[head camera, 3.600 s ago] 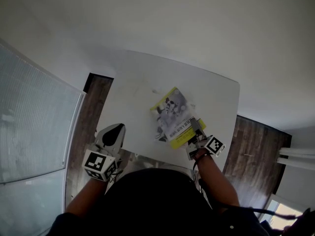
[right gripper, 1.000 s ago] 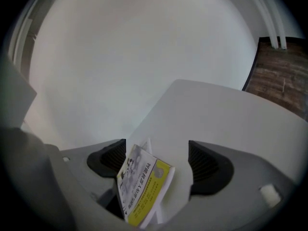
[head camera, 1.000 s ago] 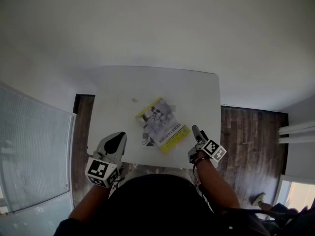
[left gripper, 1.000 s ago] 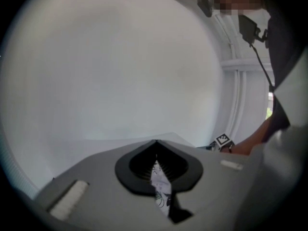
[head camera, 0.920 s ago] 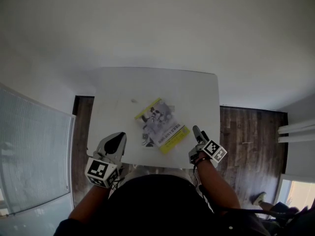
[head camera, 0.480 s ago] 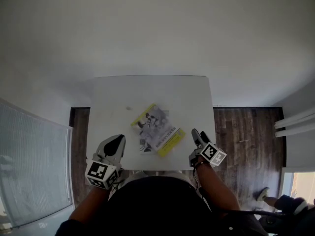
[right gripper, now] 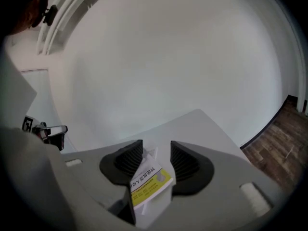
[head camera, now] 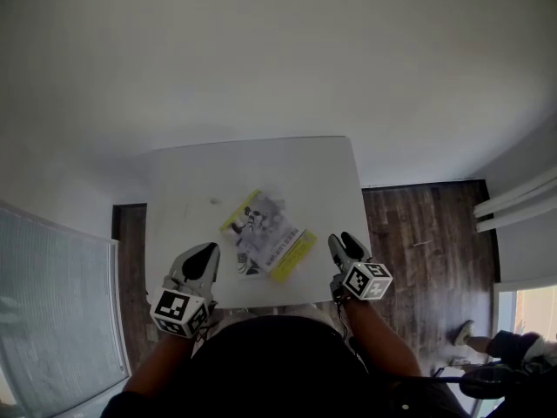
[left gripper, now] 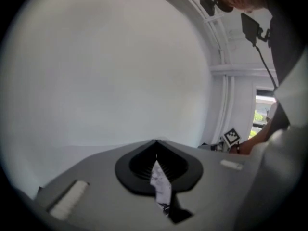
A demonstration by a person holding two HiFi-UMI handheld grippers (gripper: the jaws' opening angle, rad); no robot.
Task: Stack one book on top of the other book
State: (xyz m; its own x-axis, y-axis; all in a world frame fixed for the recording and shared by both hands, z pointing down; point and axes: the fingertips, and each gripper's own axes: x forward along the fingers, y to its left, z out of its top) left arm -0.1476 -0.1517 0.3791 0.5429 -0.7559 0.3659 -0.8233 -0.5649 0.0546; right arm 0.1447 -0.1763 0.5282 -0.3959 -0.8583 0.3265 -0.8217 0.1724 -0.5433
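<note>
Two claws, two books, one table (head camera: pixel 322 172). The right claw (right gripper: pixel 156 150) is about half open and closing, with nothing between its jaws. The left claw (left gripper: pixel 155 143) is pinched together and empty. Both hover at the table's near edge, clear of the books. The top book (head camera: pixel 265 242), yellow and grey, lies askew mid-table on the lower book (head camera: pixel 246 266). Bare tabletop surrounds them, and wooden floor (head camera: pixel 418 233) lies to the right.

head view: high above, facing steeply down on the whole table (head camera: pixel 174 190)
left gripper view: low at the table's near edge, facing the wall (left gripper: pixel 96 71)
right gripper view: low, close, facing the books (right gripper: pixel 147 179)
shared: books, all three views
</note>
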